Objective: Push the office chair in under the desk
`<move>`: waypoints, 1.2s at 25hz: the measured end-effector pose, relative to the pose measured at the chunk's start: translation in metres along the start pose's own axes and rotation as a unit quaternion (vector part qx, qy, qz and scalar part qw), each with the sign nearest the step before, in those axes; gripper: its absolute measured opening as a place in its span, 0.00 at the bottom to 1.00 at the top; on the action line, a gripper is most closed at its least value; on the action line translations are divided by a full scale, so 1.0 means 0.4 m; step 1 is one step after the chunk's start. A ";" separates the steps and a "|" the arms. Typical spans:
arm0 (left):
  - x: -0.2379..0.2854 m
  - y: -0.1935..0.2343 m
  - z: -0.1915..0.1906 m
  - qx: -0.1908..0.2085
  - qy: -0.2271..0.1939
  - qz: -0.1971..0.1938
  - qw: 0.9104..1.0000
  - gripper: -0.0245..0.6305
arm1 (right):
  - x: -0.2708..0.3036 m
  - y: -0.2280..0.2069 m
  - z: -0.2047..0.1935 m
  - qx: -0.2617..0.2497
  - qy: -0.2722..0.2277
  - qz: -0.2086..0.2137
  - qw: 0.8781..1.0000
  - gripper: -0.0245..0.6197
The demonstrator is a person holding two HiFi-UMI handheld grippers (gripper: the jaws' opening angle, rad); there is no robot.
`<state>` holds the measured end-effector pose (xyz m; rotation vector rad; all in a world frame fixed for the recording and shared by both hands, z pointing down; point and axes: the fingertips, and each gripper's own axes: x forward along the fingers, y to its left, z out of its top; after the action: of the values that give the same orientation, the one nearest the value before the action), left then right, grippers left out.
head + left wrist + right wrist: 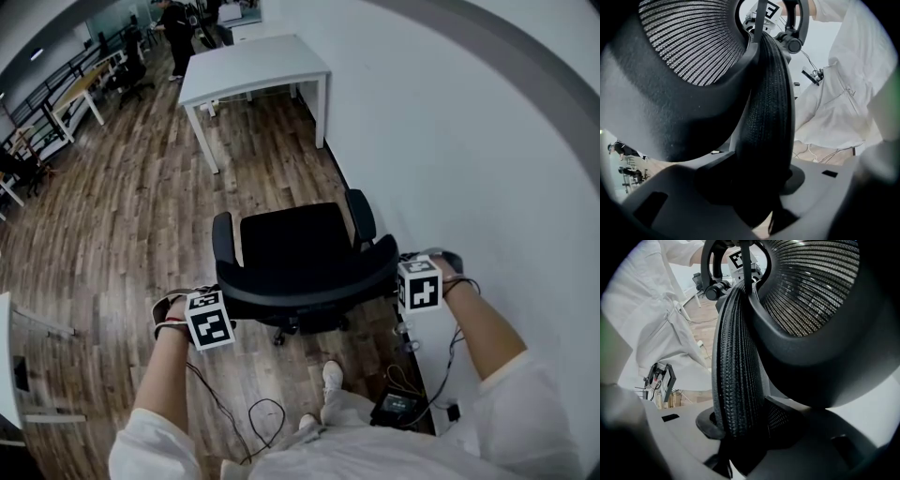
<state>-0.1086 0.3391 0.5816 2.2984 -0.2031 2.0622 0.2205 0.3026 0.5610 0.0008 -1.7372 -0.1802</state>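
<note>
A wooden floor [112, 187] ran along a white wall [469, 122]. One white desk [253, 66] stood against that wall at the far end. A single black office chair [300, 248] sat well apart from the desk, its seat facing it. Two grippers held the chair's mesh backrest [764, 117]. The left gripper [214, 311] had its jaws about half open, clamped on the backrest's left edge. The right gripper [412, 279] gripped the right edge likewise, pads pressed on either face of the mesh.
</note>
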 end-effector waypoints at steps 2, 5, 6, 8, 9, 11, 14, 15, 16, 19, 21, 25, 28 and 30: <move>0.005 0.028 0.010 -0.001 0.002 -0.001 1.000 0.30 | 0.004 -0.033 -0.006 -0.002 -0.005 -0.001 1.000 0.31; 0.006 0.056 0.016 -0.004 0.005 -0.003 1.000 0.30 | 0.004 -0.063 -0.020 -0.005 0.000 0.002 1.000 0.31; 0.006 0.063 0.017 -0.006 0.004 -0.003 1.000 0.30 | 0.005 -0.072 -0.022 -0.007 0.001 0.003 1.000 0.31; 0.008 0.079 0.020 -0.010 0.003 -0.002 1.000 0.31 | 0.008 -0.089 -0.026 -0.008 0.001 0.004 1.000 0.31; 0.009 0.088 0.022 -0.012 0.002 -0.001 1.000 0.31 | 0.010 -0.100 -0.030 -0.008 0.001 0.003 1.000 0.31; 0.011 0.109 0.031 -0.014 0.000 0.001 1.000 0.31 | 0.013 -0.130 -0.033 -0.011 -0.004 -0.002 1.000 0.31; 0.017 0.147 0.043 -0.017 0.001 -0.002 1.000 0.31 | 0.019 -0.177 -0.037 -0.015 -0.012 -0.005 1.000 0.31; 0.019 0.158 0.045 -0.018 0.002 -0.003 1.000 0.31 | 0.022 -0.190 -0.040 -0.016 -0.013 -0.006 1.000 0.31; 0.021 0.168 0.046 -0.020 0.002 -0.003 1.000 0.31 | 0.024 -0.203 -0.042 -0.017 -0.013 -0.006 1.000 0.31; 0.025 0.197 0.049 -0.025 0.002 0.000 1.000 0.31 | 0.029 -0.236 -0.048 -0.021 -0.012 -0.005 1.000 0.31; 0.029 0.221 0.053 -0.027 0.003 0.002 1.000 0.31 | 0.034 -0.262 -0.052 -0.023 -0.013 -0.005 1.000 0.31; 0.030 0.262 0.061 -0.033 0.000 0.006 0.999 0.31 | 0.036 -0.309 -0.062 -0.028 -0.009 -0.004 1.000 0.31; 0.028 0.292 0.061 -0.036 -0.001 0.010 0.999 0.31 | 0.037 -0.346 -0.058 -0.032 -0.011 -0.009 0.999 0.31; 0.029 0.320 0.061 -0.037 -0.001 0.009 0.999 0.31 | 0.042 -0.376 -0.057 -0.034 -0.012 -0.007 0.999 0.30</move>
<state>-0.0996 0.2084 0.5838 2.2653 -0.2971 2.0241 0.2246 0.1497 0.5628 -0.0385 -1.7552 -0.2510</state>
